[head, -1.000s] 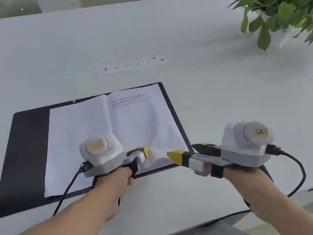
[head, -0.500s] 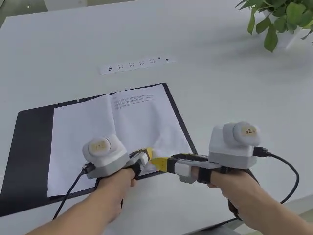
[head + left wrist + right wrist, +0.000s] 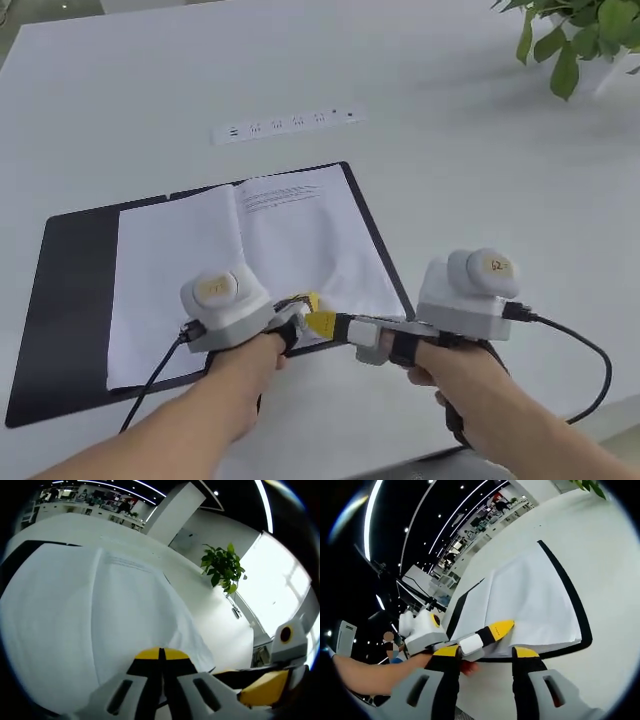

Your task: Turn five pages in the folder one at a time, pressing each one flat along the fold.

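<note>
Open folder (image 3: 60, 300) lies flat on the table (image 3: 470, 150), just ahead of both grippers. Left gripper (image 3: 303, 303) jaws are pressed together at the near corner of the right page (image 3: 300, 235); can't tell if paper is pinched. Right gripper (image 3: 324, 323) is spread apart and empty, tips just beside the left's, at the folder's near edge.

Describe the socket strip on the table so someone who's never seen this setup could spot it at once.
Start at the white table. An open black folder lies on it, and just past the folder's far edge sits the socket strip. It is the one narrow white bar with a row of small dark slots, flat, unlike the potted plant at the far right.
</note>
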Tool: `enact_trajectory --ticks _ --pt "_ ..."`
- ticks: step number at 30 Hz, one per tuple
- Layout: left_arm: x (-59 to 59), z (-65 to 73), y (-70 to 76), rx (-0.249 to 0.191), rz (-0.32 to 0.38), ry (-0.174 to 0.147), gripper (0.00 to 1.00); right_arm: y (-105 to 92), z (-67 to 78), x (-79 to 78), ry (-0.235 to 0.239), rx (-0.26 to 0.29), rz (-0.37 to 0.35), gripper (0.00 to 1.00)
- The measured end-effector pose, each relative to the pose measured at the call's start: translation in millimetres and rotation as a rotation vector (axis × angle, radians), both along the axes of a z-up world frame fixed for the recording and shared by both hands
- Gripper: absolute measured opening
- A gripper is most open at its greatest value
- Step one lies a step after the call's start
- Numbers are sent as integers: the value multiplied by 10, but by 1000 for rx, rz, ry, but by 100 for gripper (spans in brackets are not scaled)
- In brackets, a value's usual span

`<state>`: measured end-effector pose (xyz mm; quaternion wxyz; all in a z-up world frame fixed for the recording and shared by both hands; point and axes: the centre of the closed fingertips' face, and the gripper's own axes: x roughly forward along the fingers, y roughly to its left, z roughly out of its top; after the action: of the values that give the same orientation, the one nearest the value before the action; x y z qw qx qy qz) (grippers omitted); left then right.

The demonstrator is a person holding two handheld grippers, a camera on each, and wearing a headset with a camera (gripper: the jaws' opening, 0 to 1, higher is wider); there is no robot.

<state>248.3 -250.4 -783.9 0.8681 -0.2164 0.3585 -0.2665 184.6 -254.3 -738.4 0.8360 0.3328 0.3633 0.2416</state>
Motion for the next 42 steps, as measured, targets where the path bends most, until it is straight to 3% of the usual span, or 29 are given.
enact_trajectory --ticks 13,21,25,30,36,42 --pt "0 1 2 2 0 -1 0 -3 -21 53 24 49 -67 39" --pt "-1 -1 0 -2 6 6 0 -77 -149 132 41 37 -138 37" --pt "-1 3 0 -8 14 10 0 -109 -229 161 72 39 -186 33" --pt "0 6 3 -15 24 19 0 -213 -317 191 113 55 -273 21" --pt "-1 10 4 -7 23 18 0 -341 -420 220 140 31 -341 1" --pt "-3 13 12 -6 32 26 0 -331 -437 209 155 42 -370 0"
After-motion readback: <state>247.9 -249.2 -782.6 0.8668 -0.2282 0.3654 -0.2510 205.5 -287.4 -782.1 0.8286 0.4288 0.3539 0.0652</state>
